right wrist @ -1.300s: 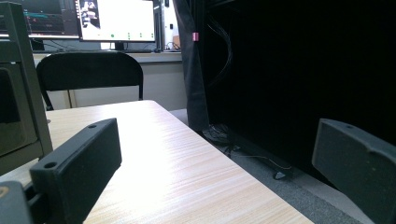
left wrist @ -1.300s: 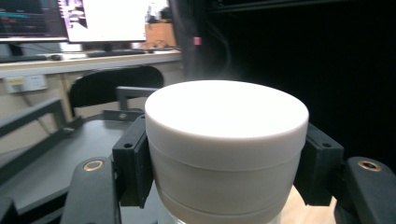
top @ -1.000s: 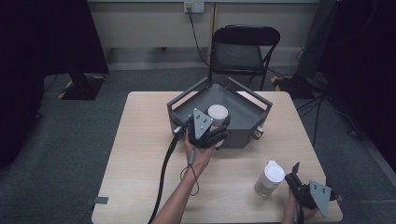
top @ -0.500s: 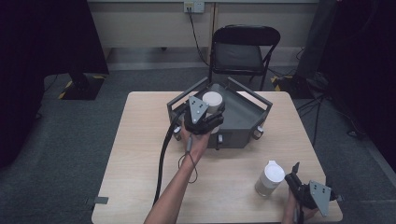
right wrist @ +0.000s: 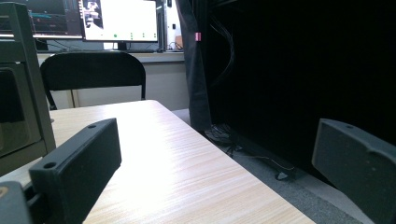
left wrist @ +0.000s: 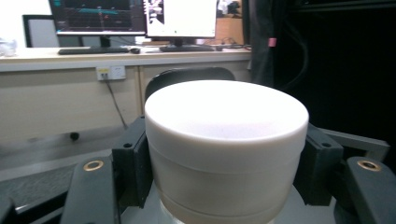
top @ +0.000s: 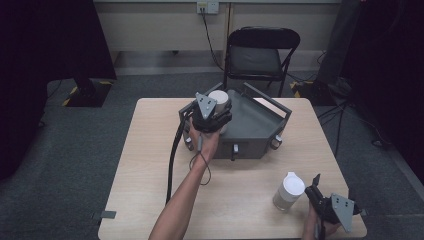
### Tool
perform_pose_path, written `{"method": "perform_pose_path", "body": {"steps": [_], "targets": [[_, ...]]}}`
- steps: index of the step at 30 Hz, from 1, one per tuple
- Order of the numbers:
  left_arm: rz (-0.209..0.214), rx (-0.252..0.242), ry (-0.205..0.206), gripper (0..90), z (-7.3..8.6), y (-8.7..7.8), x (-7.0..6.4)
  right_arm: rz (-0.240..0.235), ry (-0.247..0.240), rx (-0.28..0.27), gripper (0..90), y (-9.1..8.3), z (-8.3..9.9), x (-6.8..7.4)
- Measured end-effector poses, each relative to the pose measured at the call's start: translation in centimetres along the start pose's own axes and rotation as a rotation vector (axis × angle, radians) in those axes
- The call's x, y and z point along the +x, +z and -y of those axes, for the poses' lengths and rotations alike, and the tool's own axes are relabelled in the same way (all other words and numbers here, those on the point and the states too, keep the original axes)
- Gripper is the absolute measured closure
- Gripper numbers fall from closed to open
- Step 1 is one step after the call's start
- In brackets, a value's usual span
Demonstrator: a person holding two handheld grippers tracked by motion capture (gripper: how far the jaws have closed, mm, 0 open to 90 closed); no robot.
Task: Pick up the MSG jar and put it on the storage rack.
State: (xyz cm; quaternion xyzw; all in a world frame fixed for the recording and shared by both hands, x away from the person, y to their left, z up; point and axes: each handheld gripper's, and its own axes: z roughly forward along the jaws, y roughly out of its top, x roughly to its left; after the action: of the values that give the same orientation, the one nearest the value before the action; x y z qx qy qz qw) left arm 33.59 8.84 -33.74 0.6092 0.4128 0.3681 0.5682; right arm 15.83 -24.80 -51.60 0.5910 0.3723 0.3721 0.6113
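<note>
High view. The left hand-held gripper (top: 214, 116) pinched a white cylindrical container (top: 219, 102) and held it above the near-left rim of the grey tray (top: 260, 125), which stood at the far middle of the worktop (top: 150, 165). The container stood upright between the jaws, just beyond the hand, over the tray's near-left corner. A likely fault from here was a slip: the wall looked smooth and the grip took it from two sides alone, so a tilt of the wrist could have let it slide or tip. A second risk was a knock against the tray's raised frame if it was lowered too close to the rim. The right hand-held gripper (top: 316, 192) rested at the near right of the worktop, just right of a second white lidded container (top: 289, 191) and apparently apart from it.

Left gripper view. The white cylindrical container (left wrist: 226, 149) sat centred between the two black jaws, both pads pressed against its wall below the upper rim. The hold lay high on the body, so any lower part could have swung free.

Right gripper view. The right hand-held gripper (right wrist: 219, 168) stood spread wide, with nothing between its jaws, low over the worktop (right wrist: 177, 177); part of the tray (right wrist: 21, 93) showed at the left.
</note>
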Motion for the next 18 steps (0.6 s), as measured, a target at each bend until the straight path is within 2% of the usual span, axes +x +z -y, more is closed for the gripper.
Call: {"method": "perform_pose_path", "body": {"steps": [8,12,18], "targets": [[-0.019,0.018,0.009,34.5,0.4,0.3,-0.2,0.000,0.000,0.000,0.0,0.0,0.0,0.0],[-0.030,0.015,-0.015,34.5,0.8,0.1,-0.2,0.000,0.000,0.000,0.0,0.0,0.0,0.0],[-0.045,0.010,0.003,34.4,1.0,0.0,-0.4,0.000,0.000,0.000,0.0,0.0,0.0,0.0]]}}
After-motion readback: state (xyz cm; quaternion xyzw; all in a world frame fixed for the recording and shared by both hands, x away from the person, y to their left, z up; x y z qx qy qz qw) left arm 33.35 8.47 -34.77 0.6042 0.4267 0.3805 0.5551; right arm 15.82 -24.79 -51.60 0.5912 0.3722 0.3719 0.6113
